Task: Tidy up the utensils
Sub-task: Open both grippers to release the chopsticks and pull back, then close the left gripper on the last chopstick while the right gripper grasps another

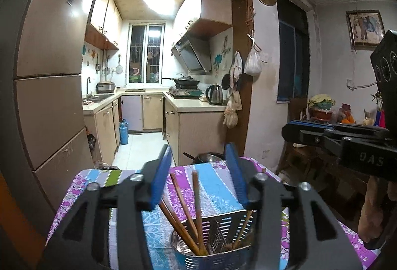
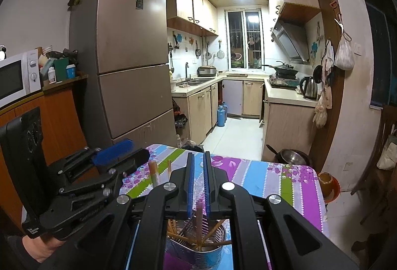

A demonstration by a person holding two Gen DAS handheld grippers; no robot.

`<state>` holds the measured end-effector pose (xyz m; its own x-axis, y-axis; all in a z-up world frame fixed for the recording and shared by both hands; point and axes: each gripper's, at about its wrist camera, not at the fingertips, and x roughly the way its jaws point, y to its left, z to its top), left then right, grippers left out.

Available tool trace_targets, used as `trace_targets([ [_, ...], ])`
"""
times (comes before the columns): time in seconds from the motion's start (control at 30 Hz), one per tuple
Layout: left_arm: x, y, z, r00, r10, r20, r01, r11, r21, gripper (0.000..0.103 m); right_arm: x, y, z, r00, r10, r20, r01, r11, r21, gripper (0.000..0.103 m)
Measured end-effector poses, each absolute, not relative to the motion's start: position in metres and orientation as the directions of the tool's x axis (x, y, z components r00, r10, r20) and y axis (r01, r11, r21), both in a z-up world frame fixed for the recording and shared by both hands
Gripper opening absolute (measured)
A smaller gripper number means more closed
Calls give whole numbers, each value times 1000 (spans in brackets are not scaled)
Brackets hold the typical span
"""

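A perforated steel utensil holder (image 1: 218,232) stands on the flowered tablecloth (image 1: 218,185) with several wooden chopsticks (image 1: 184,208) leaning in it. My left gripper (image 1: 198,174) hangs just above it, open; the chopstick tops rise between its blue pads (image 1: 161,178) without touching them. In the right wrist view the holder (image 2: 198,249) sits under my right gripper (image 2: 199,183), whose pads are shut on one upright chopstick (image 2: 199,212) whose lower end reaches into the holder. The left gripper (image 2: 129,155) shows at the left, the right gripper (image 1: 287,129) at the right edge of the left wrist view.
A metal pan (image 2: 292,157) sits just past the table's far edge. A tall fridge (image 2: 129,51) and a microwave (image 2: 17,76) stand at the left, a wooden chair (image 2: 382,145) and an orange jar (image 2: 327,183) at the right. The kitchen opens straight ahead.
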<state>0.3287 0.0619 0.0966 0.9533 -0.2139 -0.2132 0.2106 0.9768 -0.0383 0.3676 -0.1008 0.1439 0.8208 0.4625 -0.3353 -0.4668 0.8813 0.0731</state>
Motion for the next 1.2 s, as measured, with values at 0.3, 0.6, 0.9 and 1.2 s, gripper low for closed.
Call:
trace_targets([
  [0.3, 320, 69, 100, 959, -198, -202, 194, 980, -41, 51, 357, -102, 153, 831, 462, -309, -466, 882, 64, 8],
  [0.6, 241, 93, 108, 976, -171, -133, 182, 980, 79, 71, 287, -132, 168, 845, 490, -214, -501, 866, 7, 25],
  [0.9, 94, 177, 22, 989, -39, -143, 66, 980, 186, 86, 119, -225, 22, 848, 474, -239, -473, 879, 64, 45],
  [1.2, 59, 212, -87, 941, -12, -337, 13, 1000, -1, 86, 42, -241, -128, 824, 410, -391, -375, 912, 165, 32],
])
